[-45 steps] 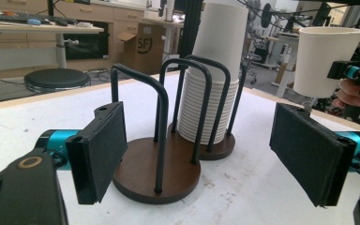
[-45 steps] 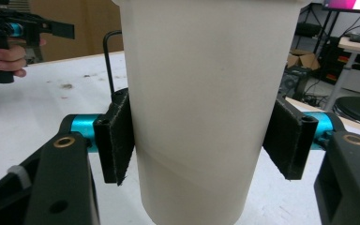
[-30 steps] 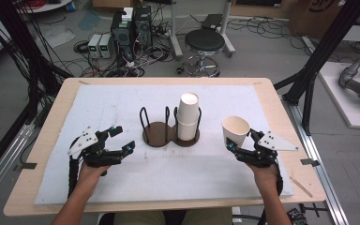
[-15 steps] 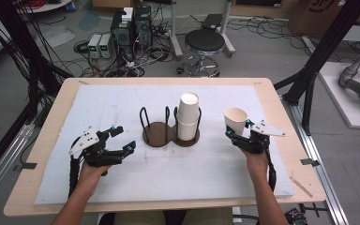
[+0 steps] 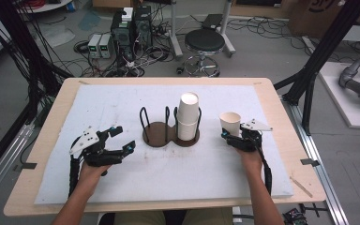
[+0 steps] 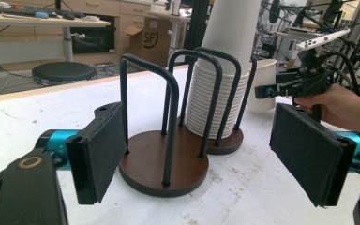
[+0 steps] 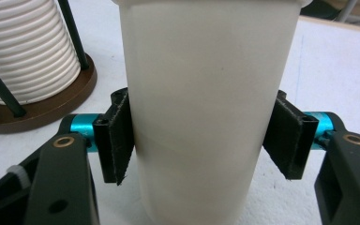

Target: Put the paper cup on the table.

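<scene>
White paper cup [image 5: 230, 123] sits upright in the right tongs [image 5: 233, 136], pinched low at its sides, just right of the cup stack [image 5: 188, 116] in its holder [image 5: 170, 133]. Left tongs [image 5: 123, 140] wait wide, empty, above the surface [image 5: 187, 173].

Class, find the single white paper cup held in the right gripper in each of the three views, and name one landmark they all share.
High view: the single cup stands right of centre, beside the holder.
Left gripper view: it peeks out right of the stack, upper right.
Right gripper view: it stands centre, between the jaws.
Shared landmark: the stack of cups in the brown holder.
</scene>
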`<state>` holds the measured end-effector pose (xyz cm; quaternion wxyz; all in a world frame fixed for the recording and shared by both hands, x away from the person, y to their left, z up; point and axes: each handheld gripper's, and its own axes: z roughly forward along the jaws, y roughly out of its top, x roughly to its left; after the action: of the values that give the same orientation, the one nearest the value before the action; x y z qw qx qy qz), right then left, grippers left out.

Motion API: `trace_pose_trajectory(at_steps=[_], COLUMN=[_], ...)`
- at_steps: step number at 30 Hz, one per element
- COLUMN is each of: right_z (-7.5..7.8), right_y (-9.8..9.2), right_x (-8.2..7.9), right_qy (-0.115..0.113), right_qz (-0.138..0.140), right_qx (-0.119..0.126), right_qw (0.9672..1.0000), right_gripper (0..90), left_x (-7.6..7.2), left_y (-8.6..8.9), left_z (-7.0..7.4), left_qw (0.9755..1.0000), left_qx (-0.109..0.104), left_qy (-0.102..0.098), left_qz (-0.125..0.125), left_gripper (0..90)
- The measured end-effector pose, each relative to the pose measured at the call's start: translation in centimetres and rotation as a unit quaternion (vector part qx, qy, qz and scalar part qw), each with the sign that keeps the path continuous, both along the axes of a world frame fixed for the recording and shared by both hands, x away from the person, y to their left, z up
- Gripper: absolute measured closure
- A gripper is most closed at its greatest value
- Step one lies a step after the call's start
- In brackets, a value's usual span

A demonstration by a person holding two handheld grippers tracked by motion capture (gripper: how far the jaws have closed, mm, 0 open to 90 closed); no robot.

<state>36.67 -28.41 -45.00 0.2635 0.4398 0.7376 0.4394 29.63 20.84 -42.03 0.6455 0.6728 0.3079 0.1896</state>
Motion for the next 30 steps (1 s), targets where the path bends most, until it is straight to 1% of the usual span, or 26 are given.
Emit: trace_pose_trajectory(at_steps=[5, 8, 11, 13, 17, 18, 20, 22, 26, 28, 30], right_z=[0.1, 0.3, 0.6, 0.6, 0.4, 0.4, 0.3, 0.2, 0.2, 0.2, 0.1], right_y=[-0.3, -0.5, -0.6, -0.8, -1.3, -1.5, -1.6, -1.6, -1.6, -1.7, -1.8], right_x=[0.0, -0.2, -0.6, -0.9, -1.2, -1.3, -1.5, -1.5, -1.6, -1.6, -1.6], right_qy=[0.015, 0.022, 0.028, 0.034, 0.04, 0.046, 0.042, 0.041, 0.043, 0.042, 0.045], right_qz=[-0.002, 0.002, 0.008, 0.009, 0.013, 0.015, 0.017, 0.019, 0.021, 0.021, 0.016], right_qx=[0.009, 0.002, -0.019, -0.019, -0.015, -0.013, -0.019, -0.02, -0.02, -0.017, -0.011], right_qw=[0.9998, 0.9997, 0.9994, 0.9992, 0.999, 0.9988, 0.9988, 0.9988, 0.9986, 0.9988, 0.9988], right_gripper=[33.6, 33.7, 33.7, 33.7, 33.6, 33.4, 33.2, 32.4, 30.4, 28.0, 23.0], left_x=[0.0, 0.0, 0.0, 0.1, 0.1, 0.1, 0.1, 0.1, 0.1, 0.1, 0.1], left_y=[0.0, 0.1, 0.1, 0.2, 0.2, 0.2, 0.2, 0.1, 0.1, 0.1, 0.1], left_z=[0.0, 0.0, 0.0, -0.1, -0.1, -0.1, -0.1, -0.1, -0.1, -0.1, -0.1], left_qw=[1.0, 1.0, 1.0, 0.9999, 0.9999, 0.9999, 0.9999, 0.9999, 0.9999, 0.9998, 0.9999], left_qx=[0.002, 0.004, 0.003, 0.004, 0.003, 0.004, 0.004, 0.005, 0.005, 0.005, 0.004], left_qy=[0.003, 0.004, 0.005, 0.007, 0.008, 0.009, 0.011, 0.014, 0.014, 0.015, 0.015], left_qz=[0.003, 0.006, 0.007, 0.008, 0.008, 0.008, 0.008, 0.008, 0.007, 0.007, 0.007], left_gripper=[19.1, 19.1, 19.2, 19.2, 19.4, 19.4, 19.5, 19.5, 19.5, 19.5, 19.5])
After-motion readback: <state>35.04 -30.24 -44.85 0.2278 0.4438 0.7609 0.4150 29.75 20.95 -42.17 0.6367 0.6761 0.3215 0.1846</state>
